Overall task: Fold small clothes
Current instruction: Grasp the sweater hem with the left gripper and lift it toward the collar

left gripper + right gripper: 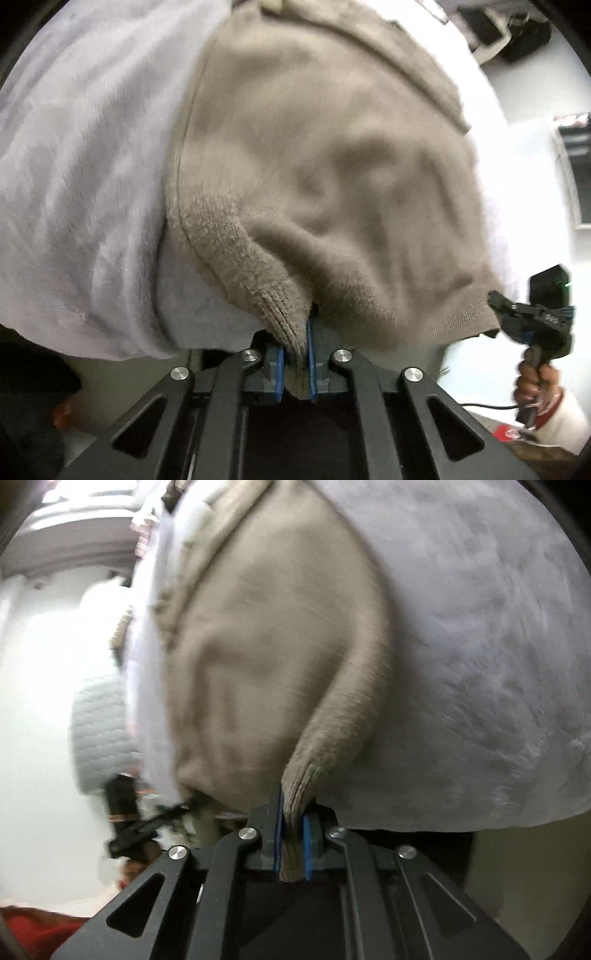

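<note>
A beige knit sweater (314,155) lies spread on a pale grey fleece cover (81,166). My left gripper (297,332) is shut on a ribbed corner of the sweater's hem, pinched between its blue pads. My right gripper (293,812) is shut on the other ribbed hem corner of the same sweater (266,657). Both corners are lifted off the grey cover (480,664) at its near edge. The right gripper also shows in the left wrist view (496,299), at the sweater's right corner.
The cover's near edge drops off just in front of both grippers. A pale quilted cushion (99,734) sits to the left. Dark equipment (517,33) stands at the far right. A red object (33,930) lies low on the left.
</note>
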{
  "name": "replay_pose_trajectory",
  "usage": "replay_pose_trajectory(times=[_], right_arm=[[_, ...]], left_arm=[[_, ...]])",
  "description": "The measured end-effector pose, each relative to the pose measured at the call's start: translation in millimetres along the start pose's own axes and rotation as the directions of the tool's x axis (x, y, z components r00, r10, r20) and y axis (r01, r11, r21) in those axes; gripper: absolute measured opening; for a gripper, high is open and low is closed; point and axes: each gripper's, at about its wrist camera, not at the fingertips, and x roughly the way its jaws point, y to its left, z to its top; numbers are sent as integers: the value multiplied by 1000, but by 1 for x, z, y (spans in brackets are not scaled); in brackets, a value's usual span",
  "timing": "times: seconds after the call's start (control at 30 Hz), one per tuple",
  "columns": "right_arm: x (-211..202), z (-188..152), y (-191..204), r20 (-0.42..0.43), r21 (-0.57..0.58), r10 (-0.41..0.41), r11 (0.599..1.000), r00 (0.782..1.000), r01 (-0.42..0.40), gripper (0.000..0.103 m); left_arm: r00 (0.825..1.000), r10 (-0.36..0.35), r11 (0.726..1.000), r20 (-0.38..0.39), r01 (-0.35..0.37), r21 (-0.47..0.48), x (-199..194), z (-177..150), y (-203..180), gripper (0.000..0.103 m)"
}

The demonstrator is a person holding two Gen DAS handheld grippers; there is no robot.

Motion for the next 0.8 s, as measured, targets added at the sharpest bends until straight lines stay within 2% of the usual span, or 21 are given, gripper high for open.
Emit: replay_pose_trajectory(times=[0.1,0.27,0.4,0.53,0.67,0.8], right_arm=[[-16,17,21,54,-4,120,993,991,-120,9],[-29,76,52,151,-23,232,973,961,-231,9],[-27,129,72,192,-46,251,968,949,-247,9],[-23,176,93,198,-77,270,963,942,-260,9],[-24,222,111,209,-98,316,948,925,-302,9],[-23,266,121,198,-119,310,949,930,-291,9]], left_arm=[[996,-30,999,84,28,24,-29,24,-14,10],[981,-37,998,190,26,58,-46,86,-42,10],[969,-15,998,248,0,60,-48,143,-58,10],[959,-18,997,283,-5,79,-57,183,-63,10],[947,-6,996,321,-24,91,-56,221,-73,10],[934,9,997,357,-36,69,-53,267,-75,10]])
